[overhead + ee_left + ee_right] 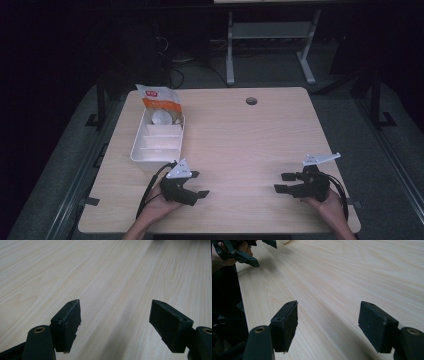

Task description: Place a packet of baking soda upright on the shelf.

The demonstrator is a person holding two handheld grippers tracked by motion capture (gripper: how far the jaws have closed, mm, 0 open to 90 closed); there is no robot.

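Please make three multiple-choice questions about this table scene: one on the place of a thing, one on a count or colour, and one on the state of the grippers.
1. Where is the white tray?
A. on the left part of the table
B. at the right edge
C. on the floor

2. What colour is the band on the bag at the tray's far end?
A. blue
B. orange
C. green

3. How are the left gripper and the right gripper?
A. both shut
B. both open, holding nothing
C. one grips the bag

Answers: 1 A, the tray lies ahead of the left gripper. 2 B, an orange band crosses the bag. 3 B, each gripper view shows bare table between the spread jaws.
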